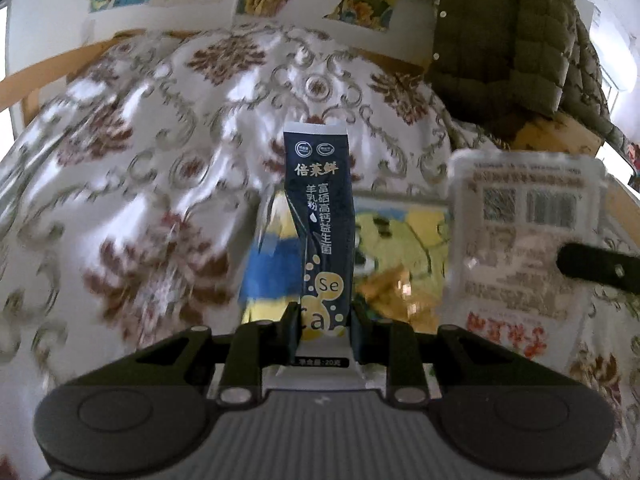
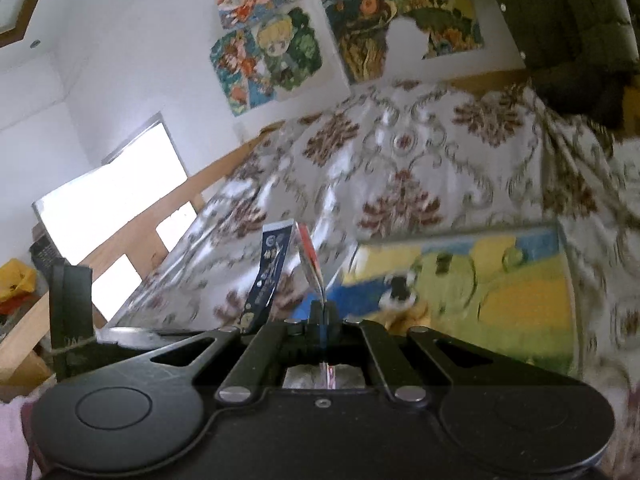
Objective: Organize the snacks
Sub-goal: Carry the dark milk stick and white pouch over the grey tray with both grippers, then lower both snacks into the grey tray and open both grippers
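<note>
My left gripper (image 1: 323,322) is shut on a dark blue stick sachet (image 1: 320,216) with gold print and holds it upright above the table. My right gripper (image 2: 322,320) is shut on a flat clear and white snack packet (image 2: 310,258), seen edge-on in its own view. That packet shows face-on at the right of the left wrist view (image 1: 520,240), with the right gripper's finger (image 1: 596,266) on it. The blue sachet also shows in the right wrist view (image 2: 266,276). A clear box with a yellow and blue cartoon bottom (image 2: 520,288) lies just beyond both; it also shows in the left wrist view (image 1: 400,248), with a gold-wrapped snack (image 1: 392,292) inside.
A white tablecloth with brown floral print (image 1: 160,160) covers the table. A dark green quilted jacket (image 1: 520,32) hangs at the back right. Pictures (image 2: 280,52) hang on the wall behind. A wooden frame (image 2: 132,240) runs along the table's left side.
</note>
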`<state>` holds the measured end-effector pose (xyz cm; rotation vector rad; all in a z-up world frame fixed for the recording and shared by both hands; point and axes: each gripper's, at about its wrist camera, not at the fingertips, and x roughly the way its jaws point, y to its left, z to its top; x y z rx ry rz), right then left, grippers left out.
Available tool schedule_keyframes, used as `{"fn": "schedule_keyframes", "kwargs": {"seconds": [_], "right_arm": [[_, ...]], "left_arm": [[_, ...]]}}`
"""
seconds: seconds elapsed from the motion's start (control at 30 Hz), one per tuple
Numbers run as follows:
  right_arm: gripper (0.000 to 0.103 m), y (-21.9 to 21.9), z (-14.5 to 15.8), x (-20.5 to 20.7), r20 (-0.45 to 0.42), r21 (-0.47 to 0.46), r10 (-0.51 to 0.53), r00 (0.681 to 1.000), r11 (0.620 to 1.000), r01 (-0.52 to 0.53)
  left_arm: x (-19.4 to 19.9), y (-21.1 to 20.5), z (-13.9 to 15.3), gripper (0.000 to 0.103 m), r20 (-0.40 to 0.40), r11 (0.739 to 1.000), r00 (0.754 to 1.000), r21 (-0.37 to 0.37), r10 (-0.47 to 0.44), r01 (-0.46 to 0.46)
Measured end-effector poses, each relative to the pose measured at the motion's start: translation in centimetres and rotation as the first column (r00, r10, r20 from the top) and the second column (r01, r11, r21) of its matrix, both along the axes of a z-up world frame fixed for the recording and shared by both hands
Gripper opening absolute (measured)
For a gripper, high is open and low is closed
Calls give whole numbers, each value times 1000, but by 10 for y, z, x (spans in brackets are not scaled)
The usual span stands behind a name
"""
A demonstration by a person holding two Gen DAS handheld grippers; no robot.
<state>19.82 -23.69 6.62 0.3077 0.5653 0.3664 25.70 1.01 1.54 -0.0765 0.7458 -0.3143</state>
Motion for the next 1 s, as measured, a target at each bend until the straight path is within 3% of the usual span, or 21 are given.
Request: {"fn": "schedule_keyframes", "kwargs": {"seconds": [0.23,0.4,0.73,1.0], "right_arm": [[0,-15,-19,74,-21,24,-71,997,997,71],[0,-30,-44,104,-73,38,-113,991,993,116],[0,-66,-82,105,-174,86,-200,964,972,217],[0,-72,-104,99,-245,62,-221,944,968,243]], "left_arm": [[57,-21,-19,28,-8,1000,1000,10,-22,22],[81,-39,-41,28,-43,999,998,18,-36,37],[88,-67,-75,28,-97,997,993,41,-61,65],[84,-75,-87,29,-122,995,991,66,-62,71]]}}
